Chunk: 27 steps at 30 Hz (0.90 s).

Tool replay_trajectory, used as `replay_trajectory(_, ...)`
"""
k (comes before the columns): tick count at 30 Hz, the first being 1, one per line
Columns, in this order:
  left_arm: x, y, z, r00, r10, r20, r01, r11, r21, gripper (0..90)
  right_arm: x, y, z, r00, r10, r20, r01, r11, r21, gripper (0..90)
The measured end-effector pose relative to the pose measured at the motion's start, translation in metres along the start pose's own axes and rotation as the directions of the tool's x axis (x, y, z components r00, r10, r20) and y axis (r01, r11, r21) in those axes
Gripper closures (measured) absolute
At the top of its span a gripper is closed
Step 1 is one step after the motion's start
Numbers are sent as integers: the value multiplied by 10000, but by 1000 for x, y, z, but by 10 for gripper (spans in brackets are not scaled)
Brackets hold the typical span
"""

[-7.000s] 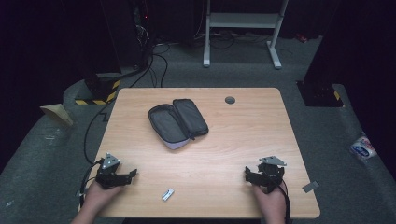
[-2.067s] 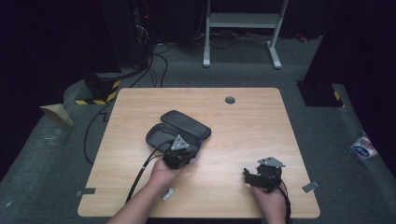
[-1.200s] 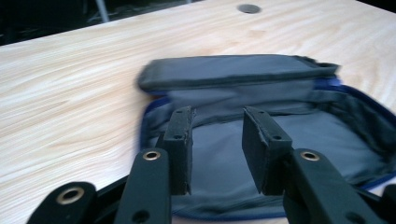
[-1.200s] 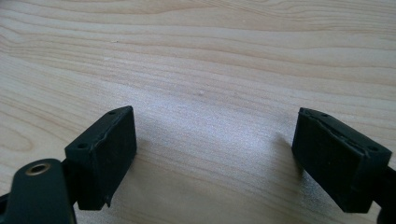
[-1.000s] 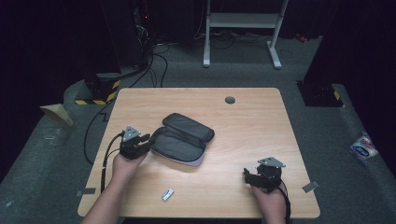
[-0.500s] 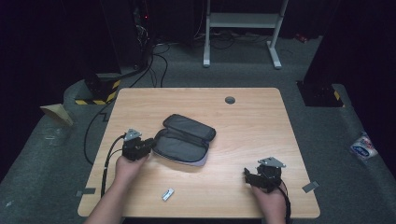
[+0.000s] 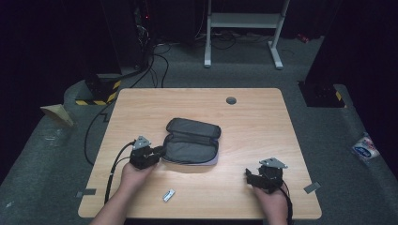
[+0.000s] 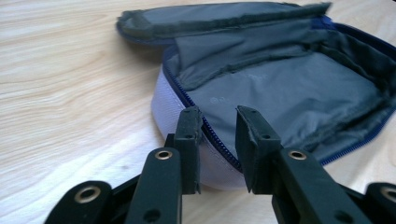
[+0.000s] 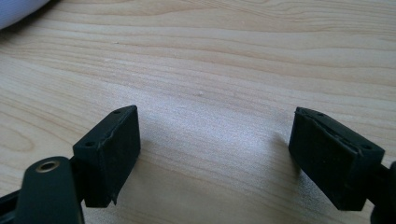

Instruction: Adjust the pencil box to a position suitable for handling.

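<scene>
Apparently soft and light, the open grey zip pouch [image 7: 191,142] near the table [image 7: 263,122] middle is best taken by its zipper rim, where the left tongs [image 8: 217,135] stand slightly apart, while the right tongs [image 9: 215,154] gape wide.

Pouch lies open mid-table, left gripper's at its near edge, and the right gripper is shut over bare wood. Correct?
Not quite: the right gripper is open, its jaws wide apart over bare table, as the right gripper view shows. The pouch and left gripper are as you say.
</scene>
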<state>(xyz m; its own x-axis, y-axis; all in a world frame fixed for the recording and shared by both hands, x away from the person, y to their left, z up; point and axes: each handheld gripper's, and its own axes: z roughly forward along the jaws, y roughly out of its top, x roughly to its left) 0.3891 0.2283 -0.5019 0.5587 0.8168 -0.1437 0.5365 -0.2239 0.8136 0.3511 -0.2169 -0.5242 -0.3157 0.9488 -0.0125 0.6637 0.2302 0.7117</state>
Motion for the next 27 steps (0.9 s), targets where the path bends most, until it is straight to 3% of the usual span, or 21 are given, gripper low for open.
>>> replay_trajectory(2,-4,0,0,9999,99,32,-99,9999,19,695,0,0,0,10000,-32,-17,32,10000,-14,182)
replay_trajectory(4,-6,0,0,9999,130,56,-130,9999,30,694,0,-1,-2,10000,-71,-39,70,9999,-151,279)
replay_trajectory(7,-9,0,0,9999,128,47,-128,9999,25,702,2,-2,-5,9996,-254,94,259,9983,-517,311)
replay_trajectory(13,-13,0,1,9997,136,215,-135,9999,-45,700,4,-1,-9,9999,-91,-146,80,9972,-741,339)
replay_trajectory(18,-18,1,4,9991,133,402,-126,9998,-177,693,11,9,-18,9990,64,-435,-122,9910,-1333,348)
replay_trajectory(22,-22,2,6,9984,160,550,-150,9997,-198,686,19,19,-25,9966,86,-820,-219,9864,-1626,373)
replay_trajectory(27,-25,2,4,9983,323,481,-310,9992,-264,688,34,34,-19,9952,-131,-969,-53,9823,-1871,392)
